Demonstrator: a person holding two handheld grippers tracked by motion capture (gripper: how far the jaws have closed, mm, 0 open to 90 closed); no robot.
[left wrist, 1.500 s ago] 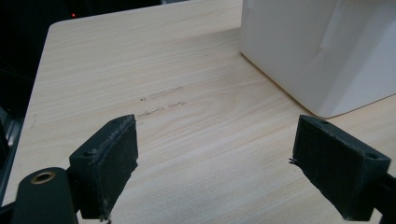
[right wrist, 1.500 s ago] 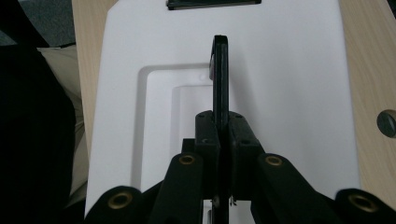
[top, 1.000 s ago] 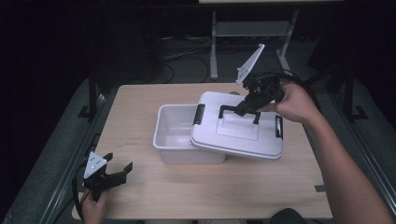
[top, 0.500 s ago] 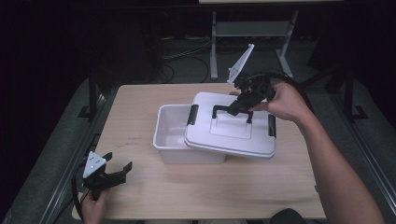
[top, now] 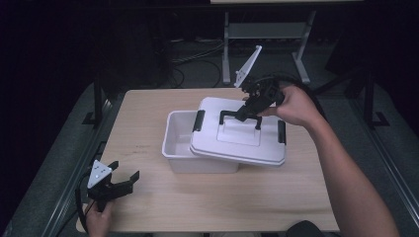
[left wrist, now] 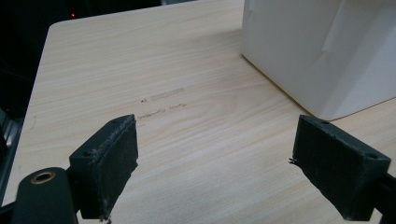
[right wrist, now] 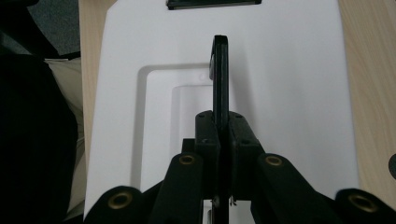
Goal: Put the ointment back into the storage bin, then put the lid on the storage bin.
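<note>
Since a second ago our lid (top: 239,138) has slid left over the box (top: 180,143), right gripper (top: 245,114) jaws clamping its handle (right wrist: 220,79) for alignment; left gripper (top: 121,181) jaws wide, idle.

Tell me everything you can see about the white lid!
The white lid looks like smooth plastic, a flat rectangle with rounded corners and a sunken panel in the middle. It has a black handle standing up on top and black clips on its short ends. The right tongs are shut on that handle. The lid is tilted and sits crooked over the white box, covering its right part and leaving the left part open.
</note>
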